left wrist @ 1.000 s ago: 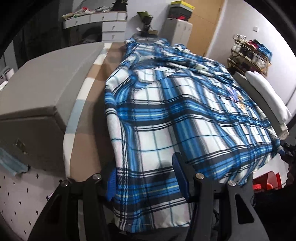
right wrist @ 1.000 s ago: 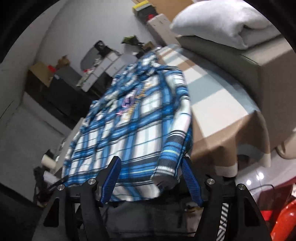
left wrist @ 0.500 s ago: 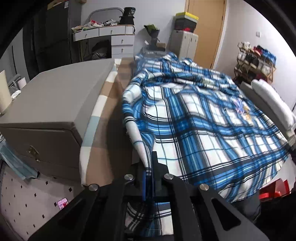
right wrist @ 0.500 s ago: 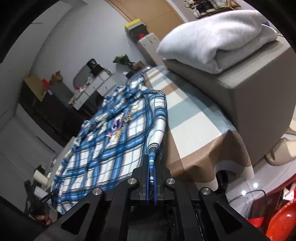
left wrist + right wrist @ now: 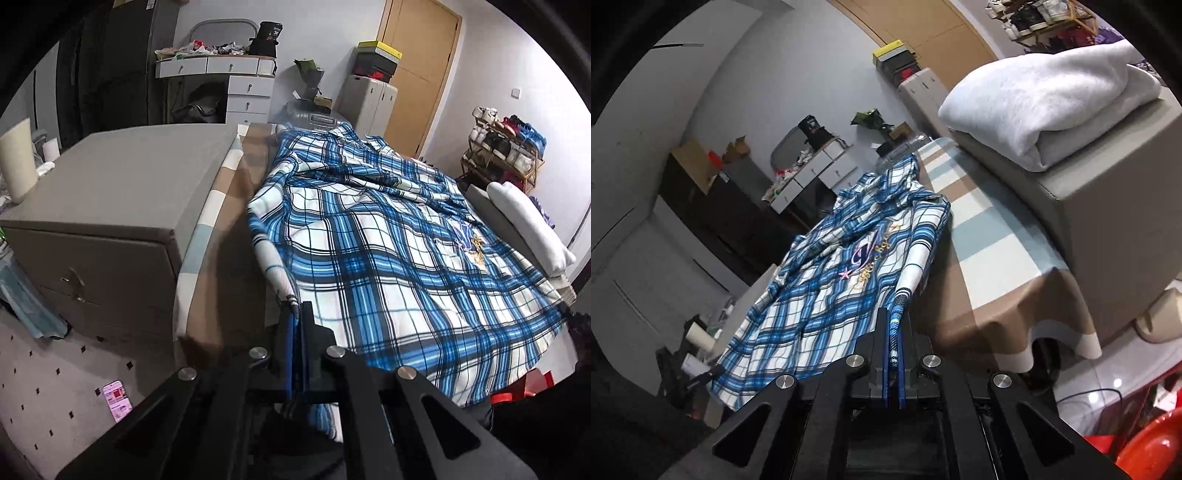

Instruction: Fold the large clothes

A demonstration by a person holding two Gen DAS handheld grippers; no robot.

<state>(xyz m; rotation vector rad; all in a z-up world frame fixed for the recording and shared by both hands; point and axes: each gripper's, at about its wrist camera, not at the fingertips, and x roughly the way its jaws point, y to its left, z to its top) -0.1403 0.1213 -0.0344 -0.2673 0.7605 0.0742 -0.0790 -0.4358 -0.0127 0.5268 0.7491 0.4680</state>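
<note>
**Plaid shirt pinched at both near corners**

Blue-and-white plaid fabric shirt [image 5: 388, 251] is lying spread along a table draped in a brown, cream and pale-blue striped cloth [image 5: 218, 206], its collar end pointing toward the far wall and its hem hanging over the near edge; an embroidered emblem is showing on the chest; the black left gripper [image 5: 298, 314] is pinching the shirt's near left hem corner, its blue-padded jaws pressed together on the fabric, which is trailing down beneath them; the black right gripper [image 5: 893, 325] is pinching the banded edge at the shirt's near right corner, its jaws likewise squeezed tight on the cloth; a grey upholstered box-shaped cabinet [image 5: 110, 192] is standing just beside the table on the left; on the right, a folded light-grey soft garment [image 5: 1045, 99] is resting on top of a second grey block [image 5: 1108, 192]; a pink-cased phone [image 5: 117, 400] is lying on the spotted floor.
</note>
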